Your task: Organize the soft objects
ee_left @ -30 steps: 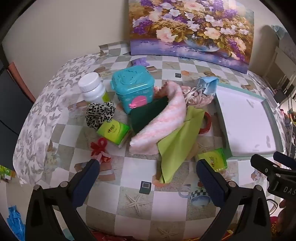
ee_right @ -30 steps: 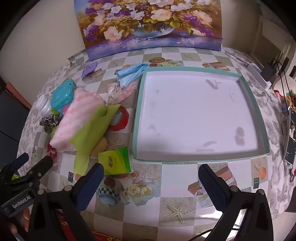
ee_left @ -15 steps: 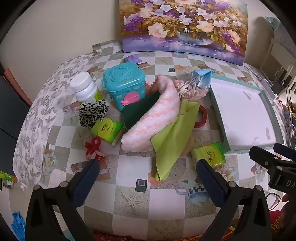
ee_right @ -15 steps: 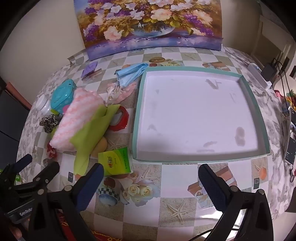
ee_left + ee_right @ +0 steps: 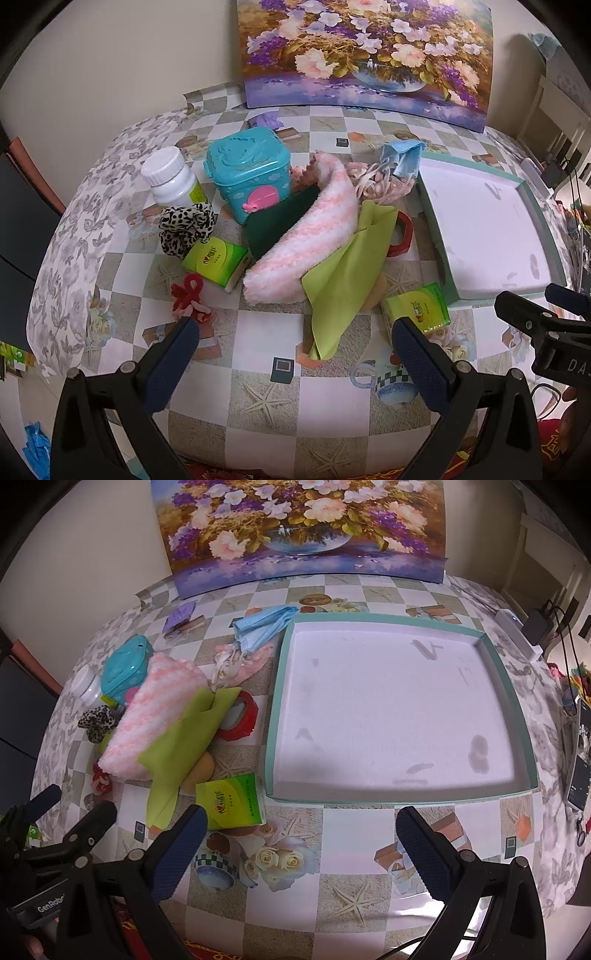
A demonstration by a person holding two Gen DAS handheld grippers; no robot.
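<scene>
A pile of soft things lies left of a teal-rimmed white tray (image 5: 517,716) (image 5: 436,229): a pink fluffy towel (image 5: 310,236) (image 5: 155,709), a lime green cloth (image 5: 343,273) (image 5: 181,746) over it, a dark green cloth (image 5: 277,221), a leopard scrunchie (image 5: 184,225), a blue face mask (image 5: 400,155) (image 5: 262,626) and a pink lace piece (image 5: 380,181). My left gripper (image 5: 295,354) is open and empty, near the table's front edge, short of the pile. My right gripper (image 5: 299,842) is open and empty, in front of the tray.
A teal plastic box (image 5: 251,170), a white pill bottle (image 5: 170,177), two green tissue packs (image 5: 214,262) (image 5: 232,801), a red tape roll (image 5: 240,716) and a red bow (image 5: 188,295) surround the pile. A flower painting (image 5: 303,528) leans on the back wall.
The left gripper has drawn back and lowered a little, so the pile sits higher in its view. The right gripper has barely moved. Both stay open.
</scene>
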